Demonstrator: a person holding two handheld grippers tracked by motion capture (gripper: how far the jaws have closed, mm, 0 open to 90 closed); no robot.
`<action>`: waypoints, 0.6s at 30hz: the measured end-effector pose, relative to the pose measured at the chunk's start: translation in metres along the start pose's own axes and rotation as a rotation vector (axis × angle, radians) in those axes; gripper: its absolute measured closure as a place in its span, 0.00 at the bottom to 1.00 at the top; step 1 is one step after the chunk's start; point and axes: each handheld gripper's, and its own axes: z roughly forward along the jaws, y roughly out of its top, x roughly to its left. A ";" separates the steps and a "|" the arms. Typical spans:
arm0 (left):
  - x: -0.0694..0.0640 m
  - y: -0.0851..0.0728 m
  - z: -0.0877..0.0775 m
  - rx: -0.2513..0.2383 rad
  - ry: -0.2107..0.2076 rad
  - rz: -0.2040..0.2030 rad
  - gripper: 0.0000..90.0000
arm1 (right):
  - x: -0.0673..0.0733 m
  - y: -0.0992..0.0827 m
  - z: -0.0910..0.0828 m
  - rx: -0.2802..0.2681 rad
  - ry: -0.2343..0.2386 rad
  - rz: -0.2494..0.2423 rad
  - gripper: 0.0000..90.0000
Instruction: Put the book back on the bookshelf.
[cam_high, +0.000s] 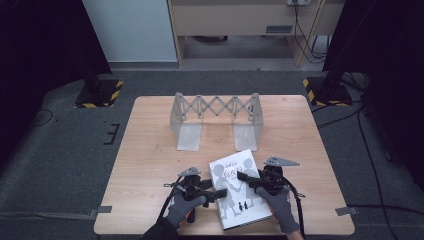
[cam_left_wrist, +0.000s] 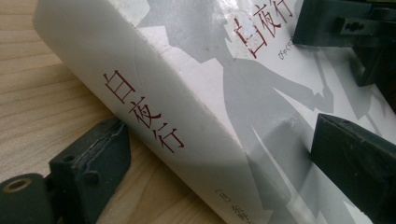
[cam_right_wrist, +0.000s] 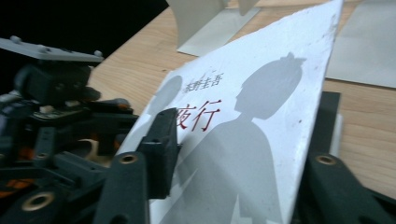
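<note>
Your white book (cam_high: 237, 192) lies on the wooden table (cam_high: 150, 150), near the edge closest to you, a little to the right of the middle. The metal book stand (cam_high: 216, 120) waits farther back, well apart from it.

Your left gripper (cam_high: 212, 192) has its jaws spread wide around the book's spine side. In the left gripper view, one jaw sits low by the spine on the table and the other rests over the cover, so it is not squeezing yet. Your right gripper (cam_high: 246, 178) reaches over the cover from the other side. In the right gripper view, one jaw lies on top of the cover and the other is down by the book's edge, with the book between them. I cannot tell if it is pinching.

Here is what could go wrong, I think. The cover looks smooth, so the book may slip if you lift with a weak pinch. If you grab just the cover, it may flop open. The two grippers are also very near each other and could bump.
</note>
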 end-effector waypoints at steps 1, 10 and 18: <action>0.000 0.000 0.000 -0.001 0.001 0.000 0.06 | 0.000 -0.001 0.000 -0.002 -0.004 -0.002 0.55; -0.001 -0.001 0.001 -0.007 0.009 0.001 0.09 | 0.003 -0.003 -0.001 0.025 -0.111 -0.089 0.37; -0.001 -0.001 0.000 -0.005 0.026 0.006 0.14 | -0.005 -0.008 -0.005 0.072 -0.156 -0.087 0.34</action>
